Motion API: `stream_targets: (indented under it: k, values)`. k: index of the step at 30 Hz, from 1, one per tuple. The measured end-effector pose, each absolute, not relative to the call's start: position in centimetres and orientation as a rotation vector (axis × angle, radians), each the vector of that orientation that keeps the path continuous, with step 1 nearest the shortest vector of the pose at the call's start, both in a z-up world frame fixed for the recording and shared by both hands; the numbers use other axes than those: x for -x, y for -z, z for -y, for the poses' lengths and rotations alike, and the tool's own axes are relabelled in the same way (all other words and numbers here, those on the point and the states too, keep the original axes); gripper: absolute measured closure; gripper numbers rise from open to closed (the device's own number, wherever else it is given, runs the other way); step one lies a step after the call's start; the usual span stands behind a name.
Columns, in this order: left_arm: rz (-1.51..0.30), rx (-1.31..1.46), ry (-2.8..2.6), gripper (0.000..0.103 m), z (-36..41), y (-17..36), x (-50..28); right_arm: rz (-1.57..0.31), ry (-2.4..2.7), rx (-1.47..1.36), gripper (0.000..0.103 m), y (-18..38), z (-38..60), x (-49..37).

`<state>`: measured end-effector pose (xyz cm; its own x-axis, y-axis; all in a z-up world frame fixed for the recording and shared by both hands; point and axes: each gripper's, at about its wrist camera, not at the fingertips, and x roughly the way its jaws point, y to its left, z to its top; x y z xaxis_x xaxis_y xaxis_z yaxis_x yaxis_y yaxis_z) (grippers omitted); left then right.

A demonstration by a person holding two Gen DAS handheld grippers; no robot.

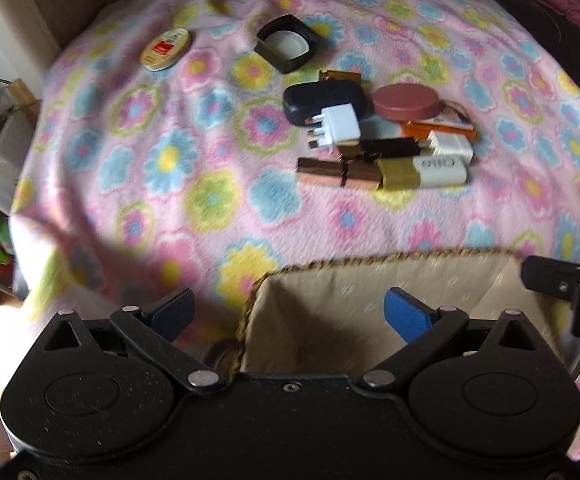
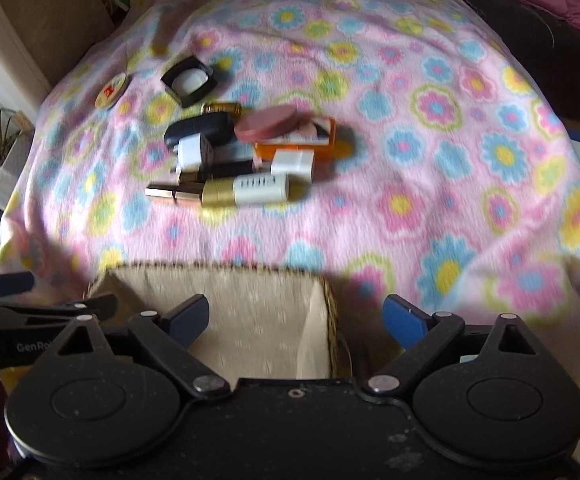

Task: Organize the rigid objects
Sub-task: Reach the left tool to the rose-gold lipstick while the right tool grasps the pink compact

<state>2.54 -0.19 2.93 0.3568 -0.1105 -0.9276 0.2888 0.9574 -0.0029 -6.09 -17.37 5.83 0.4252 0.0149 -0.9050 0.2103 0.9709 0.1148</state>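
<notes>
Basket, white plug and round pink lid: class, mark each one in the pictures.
basket [image 1: 369, 276], left wrist view, cloth-lined far wall
white plug [image 1: 343, 122], left wrist view, top face
round pink lid [image 2: 266, 120], right wrist view, flat top

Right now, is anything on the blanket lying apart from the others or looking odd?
Yes. Most things sit in one heap, some resting on each other. Two lie apart behind it: a round tin to the left and a black square lid, upside down with its hollow facing up. The basket looks empty in what shows of it.
</notes>
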Motion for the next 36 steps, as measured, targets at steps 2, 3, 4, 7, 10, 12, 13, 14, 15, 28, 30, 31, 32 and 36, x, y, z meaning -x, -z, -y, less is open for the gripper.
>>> stream_targets:
  k: [2,3,4,7,10,12,13,14,15,28,30,31,32,36]
  values:
    - [-1.191,-0.143,0.281,0.006,0.6,-2.5,-4.0,-1.121,0.139,-0.232,0.009,-5.7,17.9,4.6]
    - [-1.194,-0.137,0.286,0.006,0.9,-2.2,-4.8,-1.118,0.148,-0.239,0.009,-5.5,18.2,3.8]
    - [-1.194,-0.136,0.289,0.006,1.3,-1.9,-5.4,-1.117,0.155,-0.246,0.009,-5.3,18.5,2.9]
    - [-1.201,-0.141,0.301,0.006,2.2,-1.1,-7.2,-1.124,0.179,-0.257,0.009,-4.5,19.7,0.0]
    - [-1.217,-0.149,0.328,0.006,3.0,-0.3,-8.6,-1.127,0.180,-0.236,0.009,-3.9,20.2,-2.7]
    - [-1.223,-0.161,0.340,0.006,3.4,0.2,-9.2,-1.134,0.169,-0.207,0.009,-3.4,20.2,-4.5]
    - [-1.227,-0.166,0.347,0.006,3.6,0.4,-9.4,-1.134,0.161,-0.194,0.009,-3.2,20.2,-5.2]
    - [-1.232,-0.170,0.353,0.006,3.8,0.6,-9.6,-1.134,0.150,-0.175,0.008,-3.0,20.0,-6.0]
    - [-1.238,-0.171,0.361,0.006,3.9,0.8,-9.7,-1.134,0.140,-0.158,0.008,-2.8,19.8,-6.8]
    - [-1.299,-0.099,0.321,0.006,3.3,3.1,-12.7,-1.155,0.032,0.061,0.007,1.0,16.9,-13.6]
    - [-1.297,-0.105,0.319,0.006,3.4,3.2,-13.1,-1.155,0.020,0.079,0.006,1.4,16.6,-14.2]
    - [-1.297,-0.106,0.318,0.006,3.4,3.2,-13.3,-1.155,0.015,0.086,0.006,1.6,16.4,-14.5]
    - [-1.298,-0.107,0.317,0.006,3.5,3.3,-13.4,-1.158,0.010,0.091,0.006,1.8,16.3,-14.8]
    - [-1.288,-0.095,0.313,0.007,3.4,3.3,-13.4,-1.168,-0.009,0.109,0.010,2.7,15.8,-15.5]
